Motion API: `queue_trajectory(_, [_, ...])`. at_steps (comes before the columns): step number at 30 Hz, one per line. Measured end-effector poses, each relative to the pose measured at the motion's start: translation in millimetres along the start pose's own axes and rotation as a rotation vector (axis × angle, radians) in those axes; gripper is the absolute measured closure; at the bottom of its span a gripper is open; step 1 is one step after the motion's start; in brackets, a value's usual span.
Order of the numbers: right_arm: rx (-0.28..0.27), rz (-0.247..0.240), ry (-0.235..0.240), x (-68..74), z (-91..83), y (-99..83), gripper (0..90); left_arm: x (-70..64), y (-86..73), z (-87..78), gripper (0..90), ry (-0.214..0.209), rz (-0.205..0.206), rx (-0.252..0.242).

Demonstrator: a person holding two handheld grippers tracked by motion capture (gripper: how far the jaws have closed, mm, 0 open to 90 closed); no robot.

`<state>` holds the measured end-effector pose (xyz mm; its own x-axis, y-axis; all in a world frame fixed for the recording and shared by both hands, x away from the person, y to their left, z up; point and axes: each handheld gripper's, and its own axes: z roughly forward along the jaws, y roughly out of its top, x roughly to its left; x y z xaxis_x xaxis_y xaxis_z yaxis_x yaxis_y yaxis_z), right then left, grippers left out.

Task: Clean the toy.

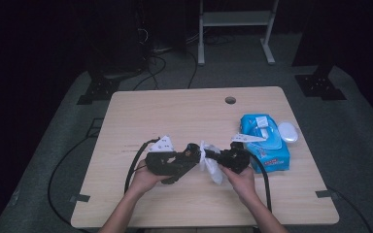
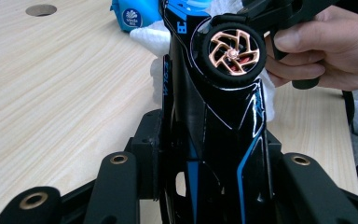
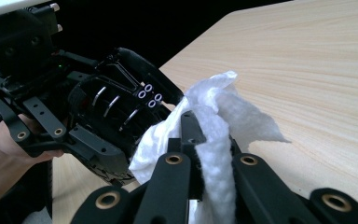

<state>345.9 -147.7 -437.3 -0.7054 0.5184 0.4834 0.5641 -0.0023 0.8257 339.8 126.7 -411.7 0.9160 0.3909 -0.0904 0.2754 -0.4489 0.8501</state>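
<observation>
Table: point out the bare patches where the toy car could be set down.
Free: the table's far half, from the cable hole leftward, and the left strip beside the left gripper. Crowded: the right side, with wipes pack, its white lid, right gripper, wipe and toy car.

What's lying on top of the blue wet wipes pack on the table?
A white oval lid or object rests at the blue wet wipes pack's right top edge. The right gripper covers the pack's near left corner, so anything there is hidden.
</observation>
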Motion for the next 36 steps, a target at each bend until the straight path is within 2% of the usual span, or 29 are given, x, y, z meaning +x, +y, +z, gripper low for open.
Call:
queue_trajectory(2, [-0.005,-0.011,-0.002,1.6,-1.2,1.9,87.5,-0.1,-0.7,1.4,56.5,-0.003,-0.003,0.003])
queue_trajectory(4, [-0.037,-0.004,0.014,4.8,-4.9,6.1,87.5,-1.1,-1.3,4.6,56.5,-0.004,0.003,0.015])
queue_trajectory(7, [-0.053,-0.046,0.012,13.2,-7.6,13.0,87.5,-0.7,-0.7,4.6,56.5,-0.022,-0.002,-0.001])
queue_trajectory(11, [-0.034,-0.022,-0.001,5.4,-5.6,5.3,87.5,1.3,1.5,-2.7,56.5,-0.025,-0.02,-0.041])
queue_trajectory(12, [-0.022,-0.007,-0.004,3.1,-4.4,2.8,87.5,1.2,1.6,-3.0,56.5,-0.018,-0.016,-0.035])
queue_trajectory(14, [-0.017,-0.005,-0.004,2.4,-4.0,2.8,87.5,-0.3,0.8,-0.4,56.5,-0.003,0.001,-0.006])
queue_trajectory(16, [-0.04,-0.019,0.001,6.9,-6.0,7.5,87.5,-1.3,-0.5,4.0,56.5,0.002,0.014,0.017])
queue_trajectory(21, [-0.044,-0.102,-0.005,24.1,-6.9,16.8,87.4,-2.3,-1.0,10.7,56.5,0.004,0.022,0.051])
queue_trajectory(22, [-0.04,-0.101,-0.007,24.2,-6.6,16.2,87.4,-2.5,-0.7,10.5,56.5,0.007,0.028,0.062])
queue_trajectory(24, [-0.034,-0.08,0.0,18.2,-5.2,12.6,87.5,-2.4,-1.2,11.0,56.5,0.007,0.028,0.067])
queue_trajectory(26, [0.008,-0.075,-0.033,9.7,-3.4,6.8,87.4,-1.4,-1.7,13.4,56.5,0.013,0.025,0.082])
queue_trajectory(28, [0.055,-0.054,-0.062,0.1,-2.8,0.7,87.4,-0.2,-0.9,18.7,56.5,0.021,0.042,0.132])
queue_trajectory(30, [0.046,-0.048,-0.076,-3.1,-7.9,1.7,87.4,1.3,-0.1,24.7,56.5,0.02,0.049,0.161])
queue_trajectory(32, [0.032,-0.064,-0.089,-3.1,-14.4,8.3,87.3,5.3,2.9,30.7,56.5,0.019,0.056,0.194])
queue_trajectory(34, [0.035,-0.079,-0.109,-3.9,-20.1,13.5,87.3,10.4,9.4,37.3,56.5,0.037,0.07,0.234])
queue_trajectory(36, [0.038,-0.078,-0.12,-7.1,-24.4,15.6,87.3,15.3,14.6,42.9,56.5,0.037,0.069,0.259])
